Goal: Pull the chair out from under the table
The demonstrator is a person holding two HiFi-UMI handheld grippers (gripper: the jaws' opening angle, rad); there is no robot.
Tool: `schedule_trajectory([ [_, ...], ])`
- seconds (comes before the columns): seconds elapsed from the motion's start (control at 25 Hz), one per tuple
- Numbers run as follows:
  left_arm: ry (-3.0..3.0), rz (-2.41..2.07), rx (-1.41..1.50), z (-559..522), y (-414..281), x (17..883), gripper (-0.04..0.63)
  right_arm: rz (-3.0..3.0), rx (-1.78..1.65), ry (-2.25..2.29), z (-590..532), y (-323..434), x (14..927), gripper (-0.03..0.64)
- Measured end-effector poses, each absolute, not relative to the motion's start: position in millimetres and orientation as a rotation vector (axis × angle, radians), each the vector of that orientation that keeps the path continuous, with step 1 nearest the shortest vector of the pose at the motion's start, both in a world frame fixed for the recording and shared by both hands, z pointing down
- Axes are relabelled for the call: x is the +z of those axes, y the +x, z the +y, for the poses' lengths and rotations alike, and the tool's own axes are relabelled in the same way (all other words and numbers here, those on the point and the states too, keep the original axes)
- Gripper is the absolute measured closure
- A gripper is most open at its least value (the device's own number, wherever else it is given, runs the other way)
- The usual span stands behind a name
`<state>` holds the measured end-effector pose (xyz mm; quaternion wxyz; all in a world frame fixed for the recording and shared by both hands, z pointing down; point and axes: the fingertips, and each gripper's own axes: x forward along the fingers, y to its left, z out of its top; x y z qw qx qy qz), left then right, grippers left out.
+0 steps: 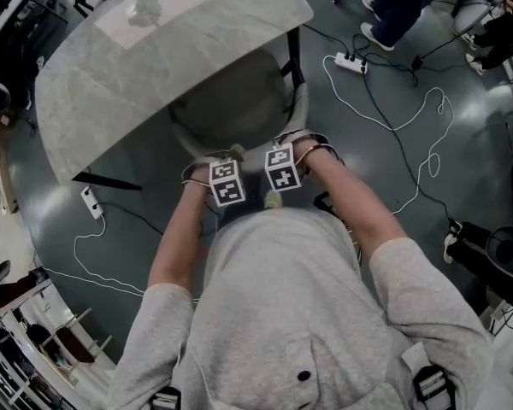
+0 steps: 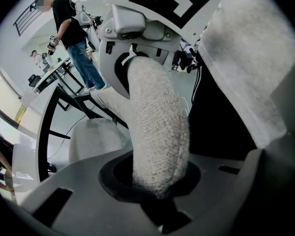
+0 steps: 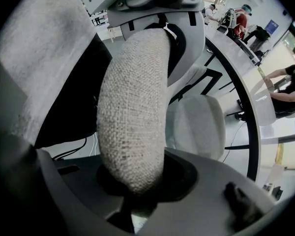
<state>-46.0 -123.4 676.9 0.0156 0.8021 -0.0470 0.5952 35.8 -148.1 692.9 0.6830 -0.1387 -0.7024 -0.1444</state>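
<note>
The big pale marbled surface (image 1: 154, 49) is filling the upper left of the head view, and the chair (image 1: 239, 101) is sitting at its near edge, its seat partly tucked under the overhang and its back facing the person. The job is looking only partly done, so the pull is needing to run straight back toward the body, both hands going evenly so the chair is not twisting, and low enough that the back is not catching the overhang. It is a light grey chair with a smooth rounded seat (image 3: 196, 127) on a dark frame. The backrest rim (image 2: 157, 127) is arching between the two hands as a fat padded roll in coarse off-white woven fabric. Left tongs (image 2: 160, 193) are clenching that rim, the roll wedged right down between the jaws. Right tongs (image 3: 133, 195) are doing the same just beside them. White cable (image 1: 410, 118) is trailing across the floor off to the right, worth watching.
</note>
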Motion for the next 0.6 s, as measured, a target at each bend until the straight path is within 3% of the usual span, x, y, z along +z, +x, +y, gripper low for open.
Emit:
schedule_trajectory([
  [0.6,2.493,-0.145,1.850,-94,-40,676,0.508,-1.573,-0.323,-0.308,-119,43,691,0.529],
])
